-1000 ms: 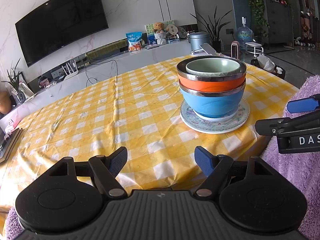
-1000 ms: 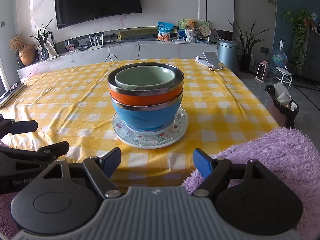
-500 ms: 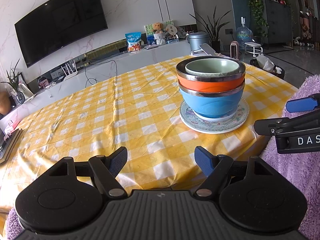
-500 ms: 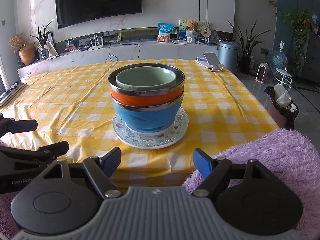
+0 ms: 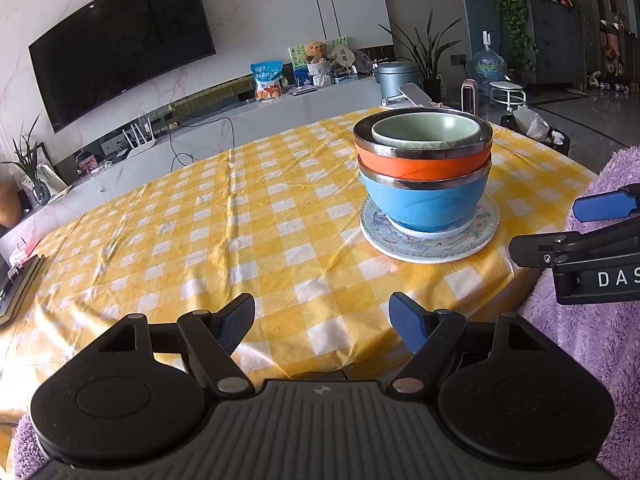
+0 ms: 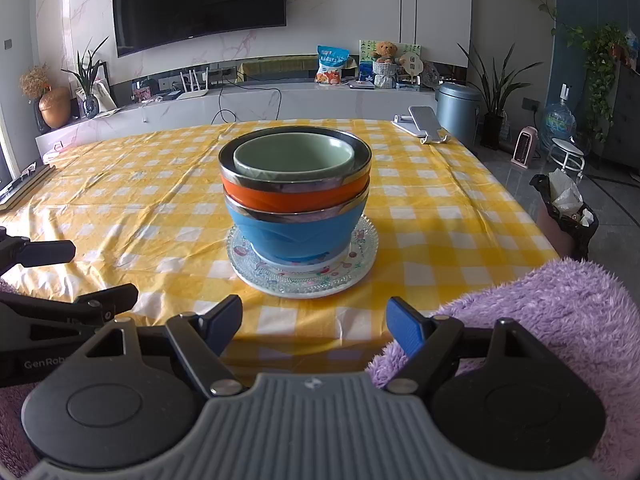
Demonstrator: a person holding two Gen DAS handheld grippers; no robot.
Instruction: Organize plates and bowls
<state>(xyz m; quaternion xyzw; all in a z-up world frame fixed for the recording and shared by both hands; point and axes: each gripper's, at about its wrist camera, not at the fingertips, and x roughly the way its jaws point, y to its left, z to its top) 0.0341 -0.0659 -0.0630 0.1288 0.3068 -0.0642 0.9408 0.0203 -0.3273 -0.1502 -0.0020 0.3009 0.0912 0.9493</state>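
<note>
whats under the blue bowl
The blue bowl stands on a small white plate, which lies on a patterned glass plate on the checked tablecloth. The bowl hides both plates' middles, so anything there cannot be seen.

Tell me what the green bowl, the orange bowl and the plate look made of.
Green bowl: likely glazed ceramic, matte, thick rim. Orange bowl: probably plastic shell over steel, judging by its shiny metal rim. Plate: apparently pressed glass, beaded edge, printed pattern.

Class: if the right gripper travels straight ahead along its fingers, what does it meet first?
Probably the patterned plate under the bowl stack, with the blue bowl just behind; the right gripper is open. Depth is uncertain.
</note>
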